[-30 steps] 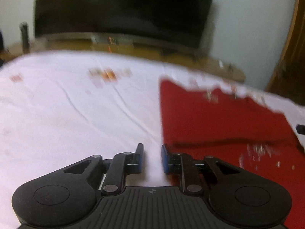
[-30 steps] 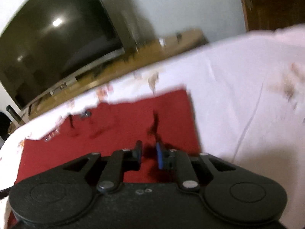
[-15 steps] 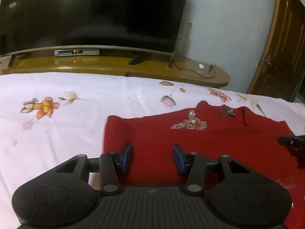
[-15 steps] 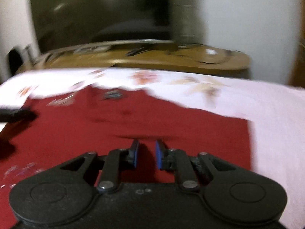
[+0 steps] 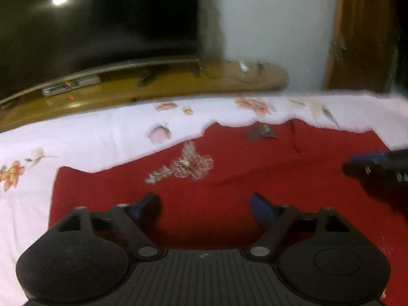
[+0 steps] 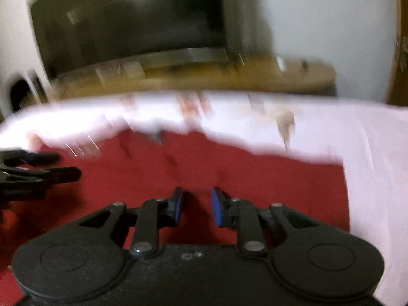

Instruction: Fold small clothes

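1. Left wrist view takes in the biggest thing first: a white floral bedsheet (image 5: 84, 137) fills the surface, with a dark television (image 5: 97, 25) on a wooden stand (image 5: 178, 84) up at 12 o'clock.
2. Next down in size, the red garment (image 5: 229, 183) lies flat on the sheet, its beaded motif (image 5: 188, 165) facing up near the centre.
3. Left gripper (image 5: 205, 204) hovers over the garment's near edge, fingers spread wide, nothing between them.
4. Right gripper (image 6: 196, 204) hangs over the cloth's right half, fingers parted with a narrower gap, empty too; it shows at 3 o'clock in the left view.
5. My read: this is the reach before a fold. Next move calls for both grippers to drop to an edge, pinch one layer each, then lift together and carry it across.
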`<state>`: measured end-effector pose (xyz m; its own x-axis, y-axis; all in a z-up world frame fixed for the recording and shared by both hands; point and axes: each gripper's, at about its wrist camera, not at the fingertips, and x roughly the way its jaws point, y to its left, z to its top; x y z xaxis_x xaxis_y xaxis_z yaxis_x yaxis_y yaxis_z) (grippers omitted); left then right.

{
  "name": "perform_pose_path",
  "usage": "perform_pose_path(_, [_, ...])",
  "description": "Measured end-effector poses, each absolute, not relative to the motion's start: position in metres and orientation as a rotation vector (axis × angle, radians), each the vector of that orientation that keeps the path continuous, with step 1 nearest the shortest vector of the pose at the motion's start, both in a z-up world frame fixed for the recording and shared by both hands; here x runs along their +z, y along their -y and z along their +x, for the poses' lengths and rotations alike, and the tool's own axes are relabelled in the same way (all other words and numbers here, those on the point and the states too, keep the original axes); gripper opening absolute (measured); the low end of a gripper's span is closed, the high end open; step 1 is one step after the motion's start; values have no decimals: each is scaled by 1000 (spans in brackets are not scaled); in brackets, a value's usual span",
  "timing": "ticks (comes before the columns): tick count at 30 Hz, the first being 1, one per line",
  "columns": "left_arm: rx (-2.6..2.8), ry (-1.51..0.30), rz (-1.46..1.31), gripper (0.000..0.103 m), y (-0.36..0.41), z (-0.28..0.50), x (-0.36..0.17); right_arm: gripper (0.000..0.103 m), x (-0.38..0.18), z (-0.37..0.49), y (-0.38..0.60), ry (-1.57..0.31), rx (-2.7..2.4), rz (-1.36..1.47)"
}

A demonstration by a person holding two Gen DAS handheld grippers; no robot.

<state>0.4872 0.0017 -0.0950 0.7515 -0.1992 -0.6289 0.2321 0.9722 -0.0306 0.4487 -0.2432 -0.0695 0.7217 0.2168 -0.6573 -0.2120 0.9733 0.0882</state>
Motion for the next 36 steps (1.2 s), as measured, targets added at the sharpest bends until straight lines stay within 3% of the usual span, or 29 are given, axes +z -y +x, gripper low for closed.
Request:
perform_pose_path(6, [-204, -579, 51, 82, -24, 433, -69, 30, -40, 413, 266, -637, 238, 13])
perform_pose_path(9, [-171, -653, 59, 83, -30, 427, -86, 33, -44, 392, 279, -624, 259, -17])
perform_pose_path(10, [-158, -673, 65, 88, -31, 428, -94, 32, -55, 394, 280, -671, 245, -39])
perform_pose_path(15, [-93, -690, 19, 88, -38, 423, -82, 33, -64, 401, 273, -700, 221, -84])
perform_pose_path(19, [-67, -666, 2, 88, -56, 367, -70, 47, -42, 374, 298, -664, 281, 55])
perform_pose_path(27, [-43, -802, -158, 88, -116, 223, -87, 47, -55, 264, 388, -824, 304, 339])
perform_pose_path(36, [-93, -766, -117, 88, -106, 159, -85, 48, -52, 151, 401, -830, 128, 419])
